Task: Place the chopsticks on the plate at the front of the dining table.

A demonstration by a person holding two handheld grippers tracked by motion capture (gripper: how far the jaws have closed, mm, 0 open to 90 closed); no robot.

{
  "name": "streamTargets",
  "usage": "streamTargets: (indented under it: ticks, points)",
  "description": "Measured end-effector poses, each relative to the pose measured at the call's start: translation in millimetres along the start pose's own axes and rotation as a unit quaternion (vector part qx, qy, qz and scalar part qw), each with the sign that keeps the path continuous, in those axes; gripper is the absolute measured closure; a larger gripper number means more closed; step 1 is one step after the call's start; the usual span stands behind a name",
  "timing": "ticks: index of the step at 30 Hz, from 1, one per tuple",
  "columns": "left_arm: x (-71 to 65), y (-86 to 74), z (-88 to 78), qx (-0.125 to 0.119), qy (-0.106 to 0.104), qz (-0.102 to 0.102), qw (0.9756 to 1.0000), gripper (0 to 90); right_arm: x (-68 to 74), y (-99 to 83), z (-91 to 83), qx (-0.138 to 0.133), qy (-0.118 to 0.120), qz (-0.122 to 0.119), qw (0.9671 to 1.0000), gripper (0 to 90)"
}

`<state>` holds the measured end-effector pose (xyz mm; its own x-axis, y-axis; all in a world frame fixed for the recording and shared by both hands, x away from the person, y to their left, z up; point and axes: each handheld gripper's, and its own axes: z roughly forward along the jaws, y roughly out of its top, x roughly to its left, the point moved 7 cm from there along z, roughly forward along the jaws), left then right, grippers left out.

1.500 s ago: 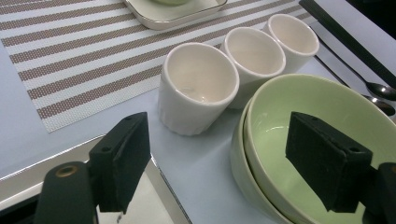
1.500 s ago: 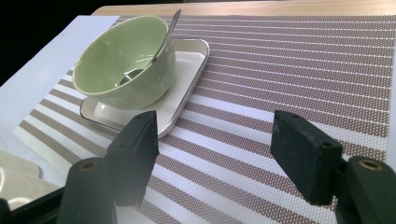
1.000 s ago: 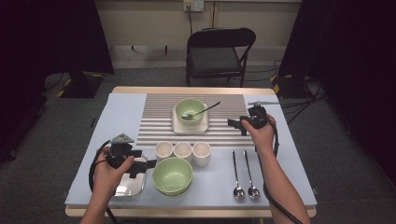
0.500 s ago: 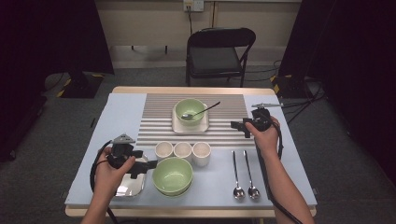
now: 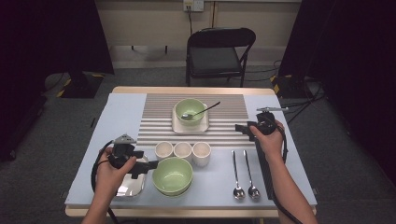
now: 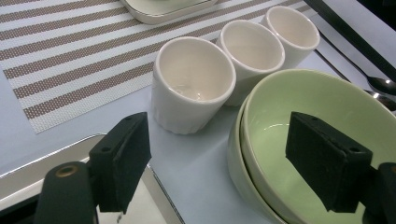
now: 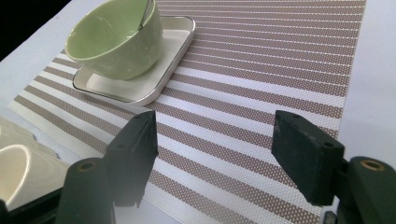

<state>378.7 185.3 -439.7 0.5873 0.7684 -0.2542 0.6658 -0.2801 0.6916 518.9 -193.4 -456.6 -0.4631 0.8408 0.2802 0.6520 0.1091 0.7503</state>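
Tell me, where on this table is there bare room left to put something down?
The striped placemat is bare left and right of the white tray holding a green bowl. The blue table cover is free along its far-left side. It is crowded near the front: three cups, the large green bowl, a metal tray, two spoons.

1. Green bowl (image 6: 322, 140) nr left gripper: glazed ceramic, glossy, smooth; sits in a second bowl w/ cream outside.
2. Three cups (image 6: 194, 84): cream ceramic, ribbed outer wall, soft sheen inside.
3. Placemat (image 7: 261, 84): woven mesh, matt, fine dotted texture, brown/white stripes.
4. Square plate (image 7: 154, 70): off-white ceramic, smooth, glossy rim.
5. Small tray (image 5: 130, 186): polished metal, mirror-like.
6. Two spoons (image 5: 245, 186): shiny metal.
7. Gripper pads (image 6: 126, 163): black, matt, rubbery look.
8. Table cover (image 5: 116, 121): pale blue, matt, smooth.
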Motion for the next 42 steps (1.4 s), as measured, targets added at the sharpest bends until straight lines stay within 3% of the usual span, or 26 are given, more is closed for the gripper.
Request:
streamTargets:
  ticks: [24, 42]
  points:
    - [2.0, -0.7, -3.0, 0.000, 0.002, 0.002, 1.0000, 21.9, -12.6, -12.0, -7.0, 0.010, -0.019, -0.017, 0.9996, 30.5]
    - [3.0, -1.2, -3.2, -0.002, 0.004, -0.002, 1.0000, 21.9, -27.4, -27.0, -12.0, 0.016, -0.030, -0.001, 0.9994, 31.0]
